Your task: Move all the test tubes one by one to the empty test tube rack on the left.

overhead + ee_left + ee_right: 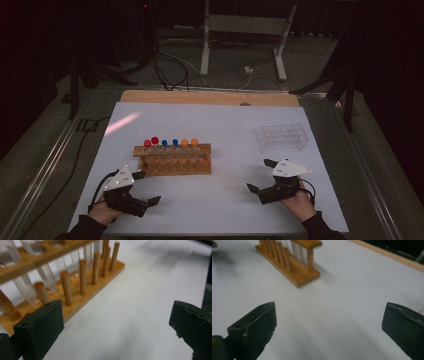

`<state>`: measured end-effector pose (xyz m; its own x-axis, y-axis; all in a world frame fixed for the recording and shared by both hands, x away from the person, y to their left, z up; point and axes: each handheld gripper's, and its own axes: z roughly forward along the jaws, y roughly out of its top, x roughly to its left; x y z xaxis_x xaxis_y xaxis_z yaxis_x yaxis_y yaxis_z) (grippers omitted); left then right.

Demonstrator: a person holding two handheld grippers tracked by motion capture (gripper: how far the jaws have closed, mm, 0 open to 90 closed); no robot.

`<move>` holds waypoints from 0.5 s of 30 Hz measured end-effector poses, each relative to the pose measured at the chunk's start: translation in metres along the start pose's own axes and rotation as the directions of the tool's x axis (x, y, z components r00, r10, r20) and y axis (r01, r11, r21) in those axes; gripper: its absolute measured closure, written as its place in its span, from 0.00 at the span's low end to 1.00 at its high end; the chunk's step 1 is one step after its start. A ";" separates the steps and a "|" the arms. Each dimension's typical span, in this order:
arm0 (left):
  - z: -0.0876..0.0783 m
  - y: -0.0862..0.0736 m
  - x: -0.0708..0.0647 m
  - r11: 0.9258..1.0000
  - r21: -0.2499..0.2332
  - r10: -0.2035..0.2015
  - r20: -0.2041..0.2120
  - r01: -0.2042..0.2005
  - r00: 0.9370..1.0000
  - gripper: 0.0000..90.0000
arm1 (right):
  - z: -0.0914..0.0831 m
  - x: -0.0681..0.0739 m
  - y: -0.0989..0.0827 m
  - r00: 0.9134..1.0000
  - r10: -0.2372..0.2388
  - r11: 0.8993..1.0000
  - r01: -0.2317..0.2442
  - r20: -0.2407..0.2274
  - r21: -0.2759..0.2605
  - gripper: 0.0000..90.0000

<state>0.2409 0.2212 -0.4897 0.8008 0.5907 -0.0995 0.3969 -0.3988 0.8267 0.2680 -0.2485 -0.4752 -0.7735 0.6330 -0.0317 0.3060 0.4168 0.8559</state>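
A wooden test-tube rack stands left of centre on the white sheet. It holds several clear tubes with red, blue and orange caps. Near the front left, my left gripper is open and empty, just in front of the rack's left end. In the left gripper view the rack with its pegs and tubes lies close ahead between the spread jaws of my left gripper. At the front right, my right gripper is open and empty. The rack's end shows in the right gripper view, beyond my right gripper.
A clear plastic tube rack, empty, sits at the right rear of the sheet. A wooden board edge runs along the sheet's far side. Metal rails flank the table, with cables and a stand's legs beyond.
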 end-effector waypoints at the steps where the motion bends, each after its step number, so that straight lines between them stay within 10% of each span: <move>1: 0.001 0.000 0.000 1.000 0.006 0.007 -0.004 -0.007 1.000 0.01 | 0.000 -0.002 -0.003 1.000 0.007 1.000 -0.007 0.003 0.009 0.00; 15: 0.006 -0.003 -0.002 1.000 0.000 0.026 -0.002 -0.026 1.000 0.01 | 0.004 -0.012 -0.019 1.000 0.013 0.994 -0.015 0.022 0.108 0.00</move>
<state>0.2414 0.2170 -0.4951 0.8098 0.5815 -0.0772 0.3762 -0.4138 0.8290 0.2736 -0.2611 -0.4934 -0.7573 0.6523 -0.0321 0.3756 0.4752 0.7957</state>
